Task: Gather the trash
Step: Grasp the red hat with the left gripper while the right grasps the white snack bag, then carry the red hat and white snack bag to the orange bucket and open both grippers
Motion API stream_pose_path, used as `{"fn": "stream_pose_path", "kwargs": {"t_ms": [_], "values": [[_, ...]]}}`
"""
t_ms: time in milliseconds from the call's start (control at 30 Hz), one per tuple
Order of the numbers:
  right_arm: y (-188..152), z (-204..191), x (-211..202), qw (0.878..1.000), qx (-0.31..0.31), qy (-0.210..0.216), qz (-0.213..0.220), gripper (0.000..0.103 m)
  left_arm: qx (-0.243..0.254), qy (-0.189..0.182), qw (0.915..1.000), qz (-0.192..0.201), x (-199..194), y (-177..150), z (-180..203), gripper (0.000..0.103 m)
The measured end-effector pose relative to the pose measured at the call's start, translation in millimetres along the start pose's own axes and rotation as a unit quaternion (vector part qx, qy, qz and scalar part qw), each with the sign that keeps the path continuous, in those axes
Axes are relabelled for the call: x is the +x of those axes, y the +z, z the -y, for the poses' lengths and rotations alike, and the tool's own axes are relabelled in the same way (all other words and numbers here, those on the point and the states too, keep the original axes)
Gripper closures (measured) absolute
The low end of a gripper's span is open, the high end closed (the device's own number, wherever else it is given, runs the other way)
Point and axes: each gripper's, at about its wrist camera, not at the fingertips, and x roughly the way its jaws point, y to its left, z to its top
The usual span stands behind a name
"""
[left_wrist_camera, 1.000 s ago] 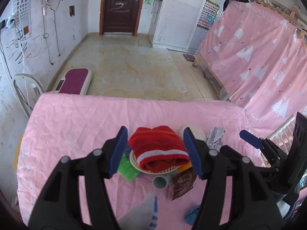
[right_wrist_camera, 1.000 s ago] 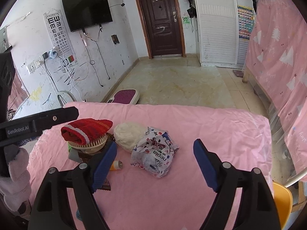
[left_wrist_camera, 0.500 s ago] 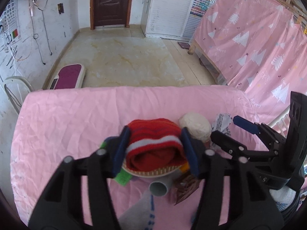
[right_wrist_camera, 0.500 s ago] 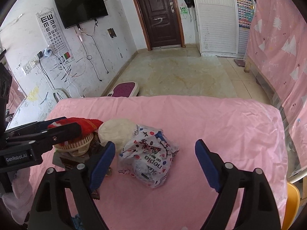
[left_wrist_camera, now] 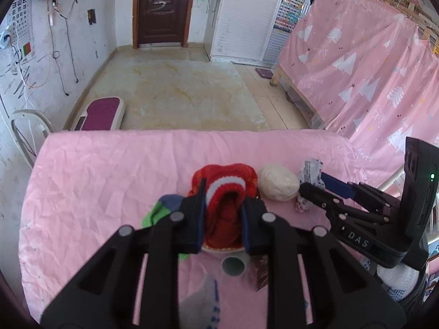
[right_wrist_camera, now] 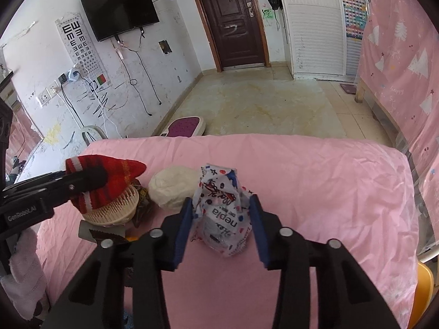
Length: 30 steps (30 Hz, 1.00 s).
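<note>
My left gripper (left_wrist_camera: 222, 220) squeezes the red knitted hat with a white stripe (left_wrist_camera: 225, 192). My right gripper (right_wrist_camera: 218, 229) is closing on the crinkly white printed plastic wrapper (right_wrist_camera: 222, 213) on the pink surface (right_wrist_camera: 315, 186).

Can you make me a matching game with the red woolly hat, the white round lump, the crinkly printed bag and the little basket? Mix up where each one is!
Things:
1. red woolly hat
2. white round lump
3. crinkly printed bag
4. little basket

Places:
A. lying on the pink cloth between the hat and the bag
B. under the hat
C. squeezed by the left gripper
D. between the fingers of the right gripper, which are closing on it

Pairs: 1-C, 2-A, 3-D, 4-B
</note>
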Motion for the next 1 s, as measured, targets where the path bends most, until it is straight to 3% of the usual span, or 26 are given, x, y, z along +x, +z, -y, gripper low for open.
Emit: {"fn": "stream_pose_path", "kwargs": {"t_ms": [500, 1000], "values": [[-9.8, 5.5, -66.2, 0.998, -0.002, -0.004, 0.060, 0.076, 0.013, 0.007, 0.9986, 0.051, -57.7, -3.5, 25.2, 0.084], [-34.9, 49.8, -140.3, 0.993, 0.029, -0.028, 0.113, 0.076, 0.057, -0.001, 0.9961, 0.068, -80.7, -9.7, 82.8, 0.084]]}}
